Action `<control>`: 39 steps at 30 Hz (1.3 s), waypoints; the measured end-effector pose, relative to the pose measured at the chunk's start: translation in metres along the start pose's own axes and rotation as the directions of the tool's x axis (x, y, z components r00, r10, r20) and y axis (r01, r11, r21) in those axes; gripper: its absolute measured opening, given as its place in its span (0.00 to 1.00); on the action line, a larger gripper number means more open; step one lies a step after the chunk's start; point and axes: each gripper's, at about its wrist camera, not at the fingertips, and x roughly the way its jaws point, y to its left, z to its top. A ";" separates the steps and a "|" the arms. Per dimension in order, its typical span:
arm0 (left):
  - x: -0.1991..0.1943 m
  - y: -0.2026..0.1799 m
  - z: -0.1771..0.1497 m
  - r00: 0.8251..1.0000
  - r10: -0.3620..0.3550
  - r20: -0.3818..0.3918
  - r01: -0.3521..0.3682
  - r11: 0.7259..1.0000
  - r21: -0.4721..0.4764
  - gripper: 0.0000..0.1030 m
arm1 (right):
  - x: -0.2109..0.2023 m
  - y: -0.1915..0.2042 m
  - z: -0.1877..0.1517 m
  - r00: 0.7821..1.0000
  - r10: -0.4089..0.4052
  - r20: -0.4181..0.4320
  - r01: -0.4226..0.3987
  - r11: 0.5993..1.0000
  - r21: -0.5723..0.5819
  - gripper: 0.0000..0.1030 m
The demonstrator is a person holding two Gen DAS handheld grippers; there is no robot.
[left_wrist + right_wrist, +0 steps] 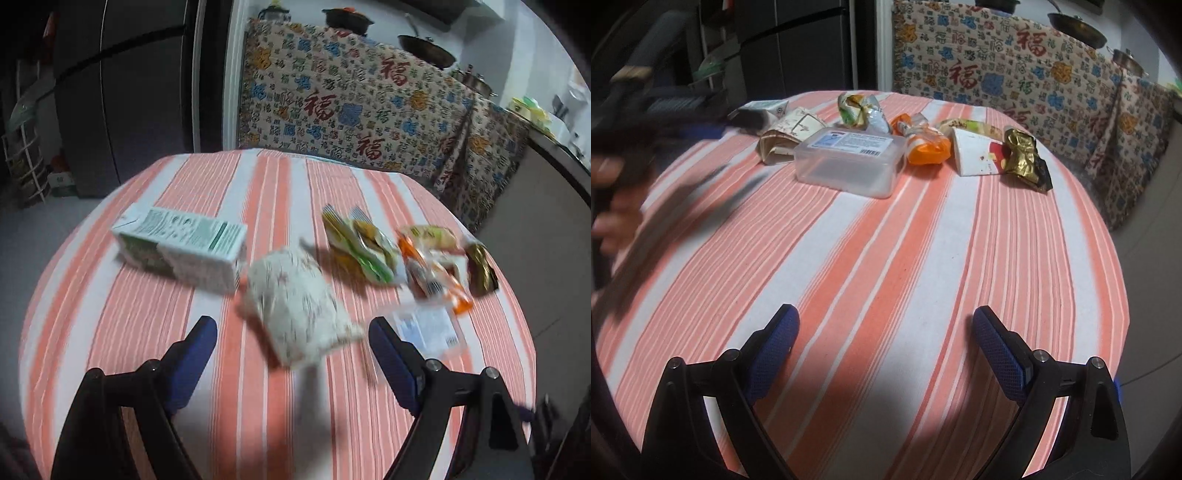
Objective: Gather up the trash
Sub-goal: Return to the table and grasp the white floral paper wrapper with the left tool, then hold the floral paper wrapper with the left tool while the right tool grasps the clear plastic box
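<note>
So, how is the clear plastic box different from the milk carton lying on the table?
The plastic box is see-through and looks empty, while the carton is opaque white with green print. The box is low and flat, sitting on its base; the carton is longer and lies tipped on its side. The box has one small label; the carton is printed all over. Both rest on the striped tablecloth, untouched.

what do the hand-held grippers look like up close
Each hand-held gripper, left and right, has black angular finger arms with silver round screw heads at the joints. The fingertips carry dark blue pads with a fine mesh texture. No cables or markings show.
</note>
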 end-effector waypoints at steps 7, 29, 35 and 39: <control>0.056 0.002 0.003 0.995 0.018 -0.097 -0.020 1.000 -0.017 0.77 | 0.000 0.003 -0.001 1.000 0.014 0.000 -0.014 1.000 -0.018 0.93; -0.019 0.007 -0.091 0.995 0.063 -0.071 -0.045 0.971 0.237 0.80 | 0.003 -0.006 0.005 0.996 0.084 -0.024 -0.083 0.996 0.029 0.96; -0.020 0.019 -0.095 0.996 0.076 -0.045 -0.066 0.978 0.199 0.87 | 0.025 -0.027 0.055 0.987 0.159 -0.007 -0.158 0.983 0.094 0.96; -0.024 0.025 -0.098 0.996 0.080 -0.040 -0.071 0.979 0.192 0.87 | 0.059 -0.030 0.080 0.981 0.190 -0.025 -0.187 0.977 0.098 0.89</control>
